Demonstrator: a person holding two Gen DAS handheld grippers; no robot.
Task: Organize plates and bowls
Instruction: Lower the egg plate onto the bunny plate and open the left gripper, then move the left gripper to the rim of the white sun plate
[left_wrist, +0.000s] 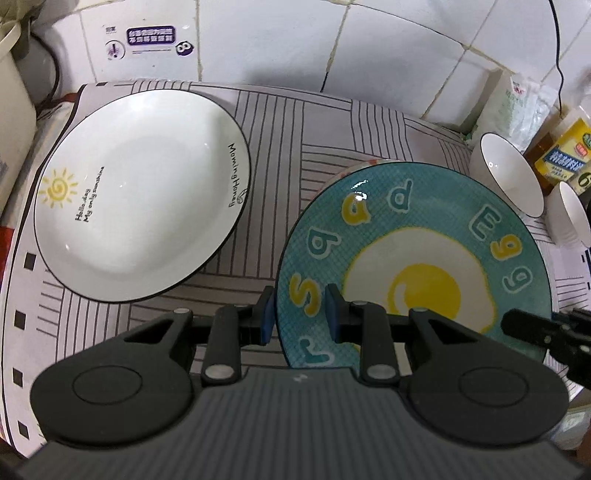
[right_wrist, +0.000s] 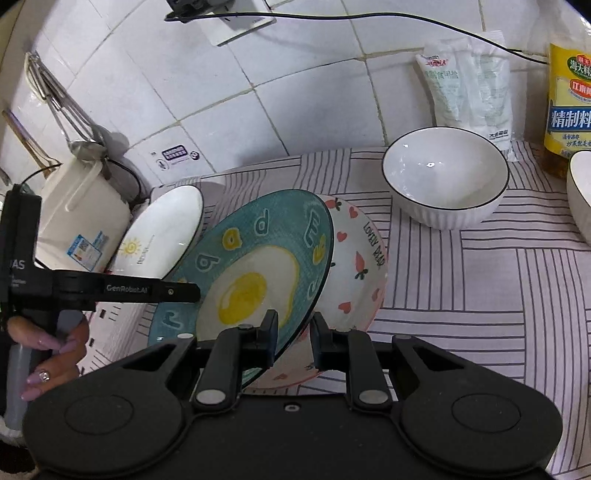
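Note:
A teal plate (left_wrist: 413, 236) (right_wrist: 255, 258) with a fried-egg picture is held tilted over the striped cloth. My left gripper (left_wrist: 300, 314) is shut on its left rim, blue pads on either side of the edge; the right wrist view shows that gripper (right_wrist: 184, 291) from the side. My right gripper (right_wrist: 295, 332) is shut on the opposite rim, and in the left wrist view it (left_wrist: 517, 325) reaches the plate's right edge. Under the teal plate lies a white plate with hearts and strawberries (right_wrist: 358, 266). A white sun plate (left_wrist: 144, 195) (right_wrist: 162, 232) lies to the left.
Two white bowls (right_wrist: 443, 177) (right_wrist: 581, 192) stand at the back right on the striped cloth (right_wrist: 461, 295). A white pot (right_wrist: 81, 218) stands at the left, salt bags (right_wrist: 465, 85) and a yellow bottle (right_wrist: 569, 92) against the tiled wall. A hand (right_wrist: 48, 350) holds the left gripper.

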